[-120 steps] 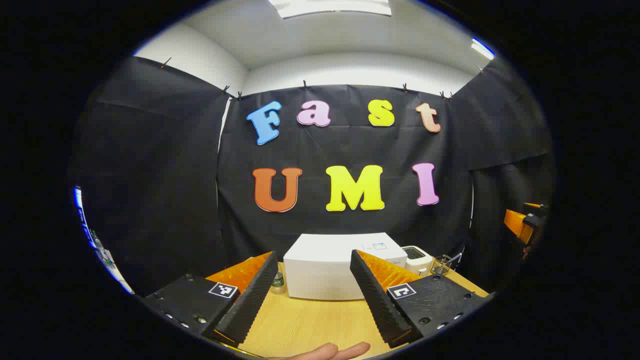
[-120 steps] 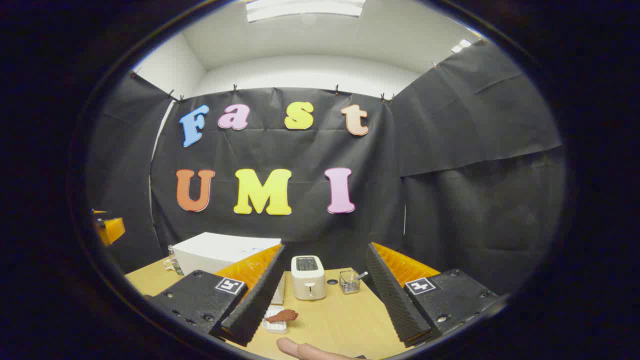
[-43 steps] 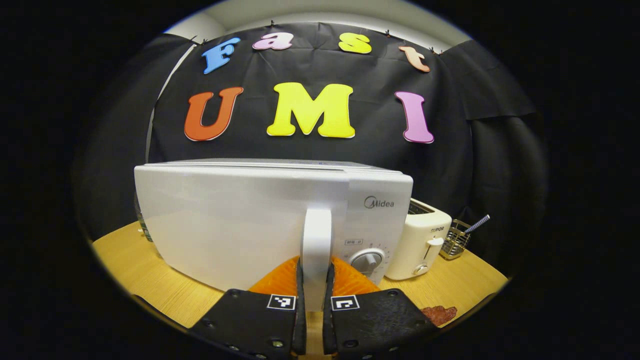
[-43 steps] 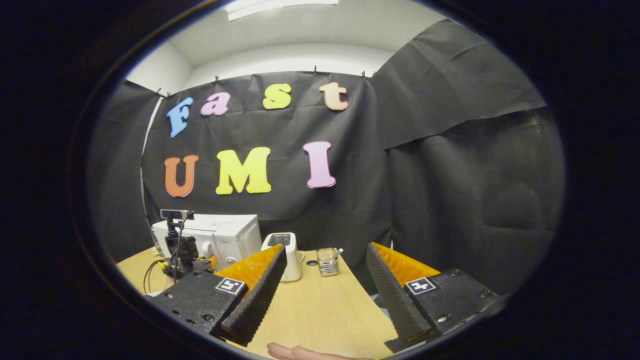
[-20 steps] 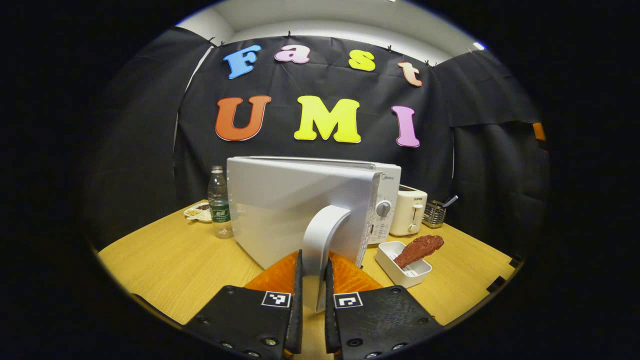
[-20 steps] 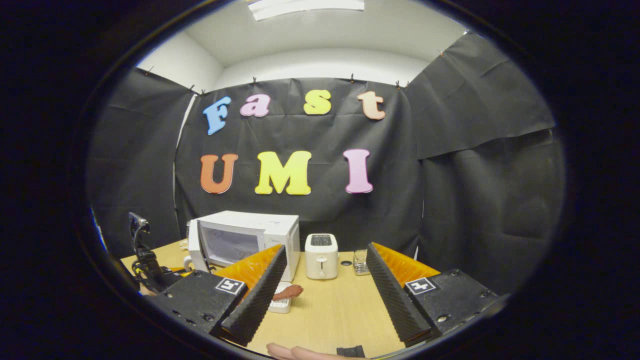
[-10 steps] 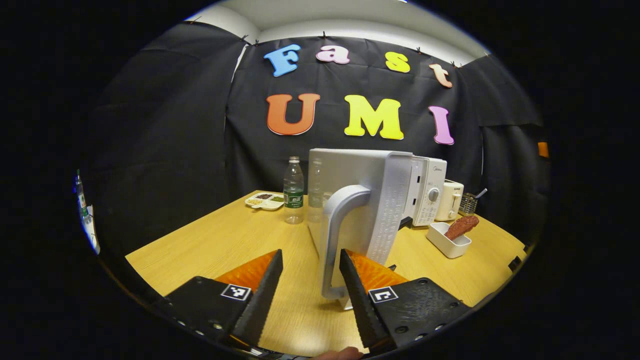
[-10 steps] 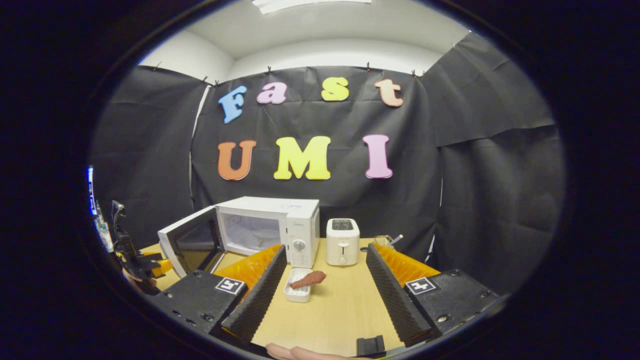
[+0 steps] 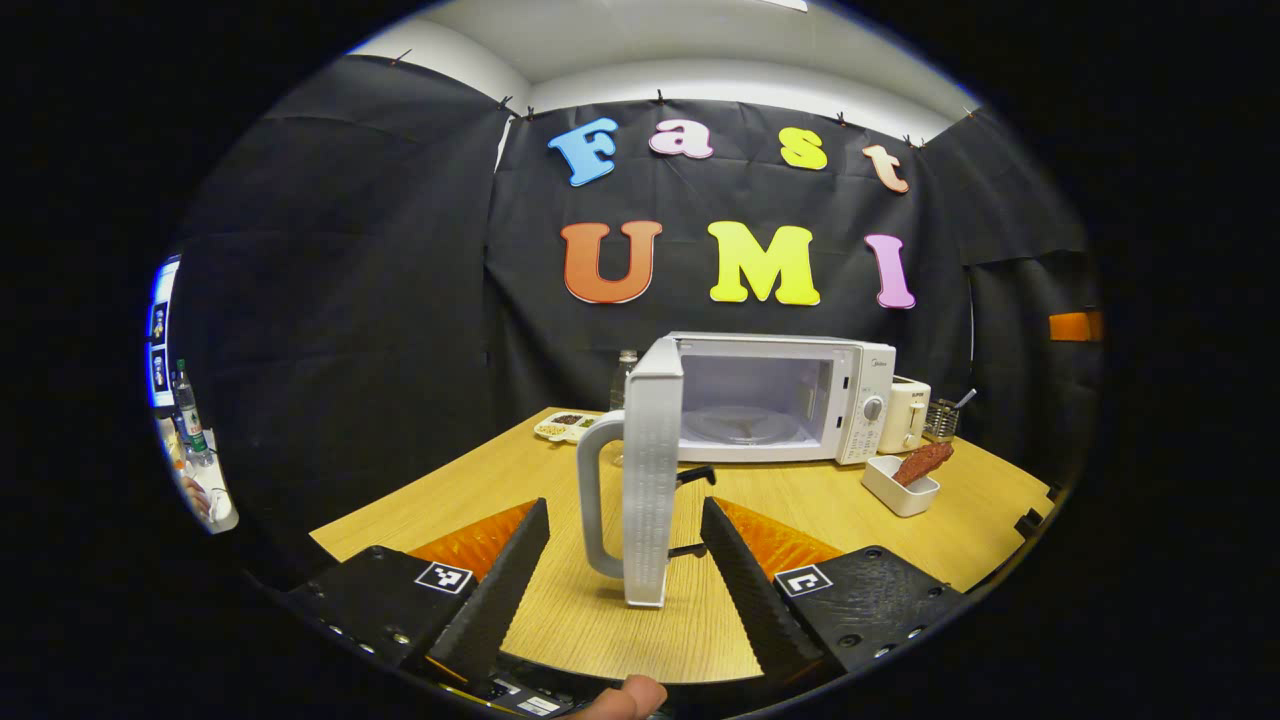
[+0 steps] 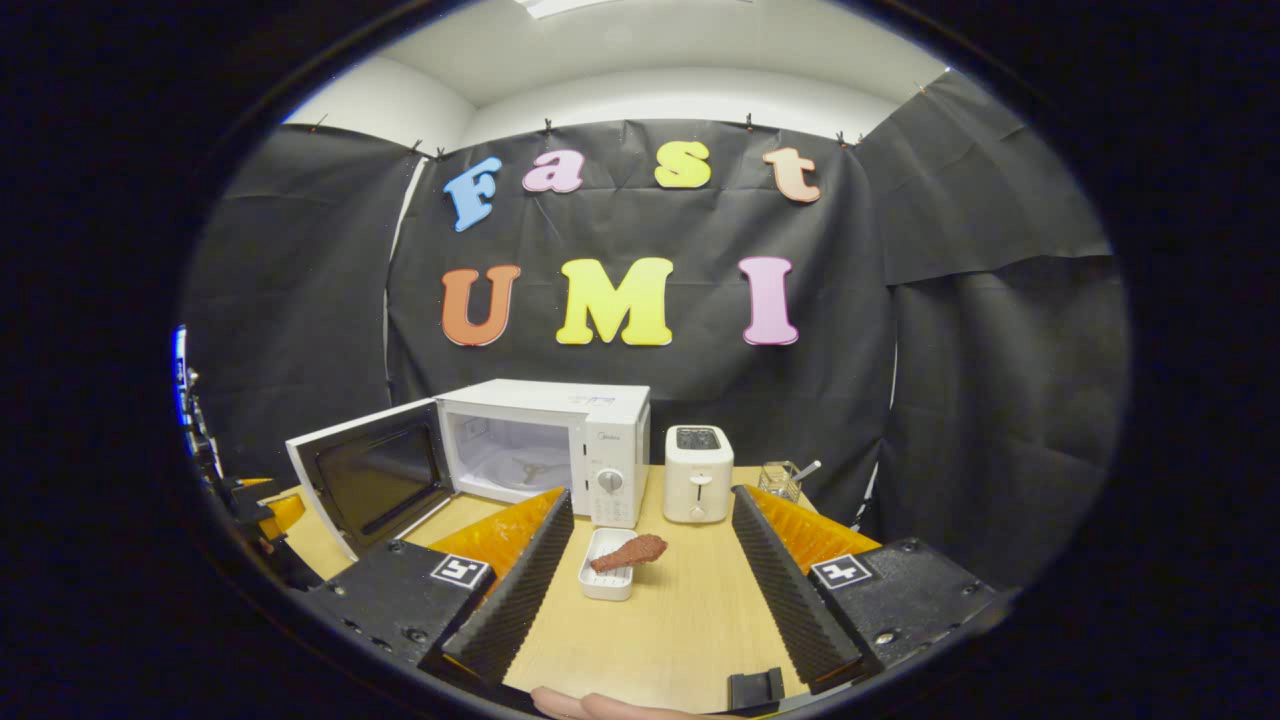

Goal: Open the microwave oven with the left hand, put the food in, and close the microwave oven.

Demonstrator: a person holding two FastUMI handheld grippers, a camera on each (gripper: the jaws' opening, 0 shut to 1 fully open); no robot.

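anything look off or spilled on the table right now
Nothing is spilled or damaged. One small oddity: the drumstick lies across the rim of its white tray and overhangs it, rather than sitting down inside. The microwave door stands wide open, as the task needs. Both hand-held grippers are open and hold nothing.

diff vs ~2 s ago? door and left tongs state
The microwave door swung from shut to wide open. The left tongs, then clamped on the door handle, have let go and stand open. The right tongs stay open and empty; the food still lies across its white dish before the microwave.
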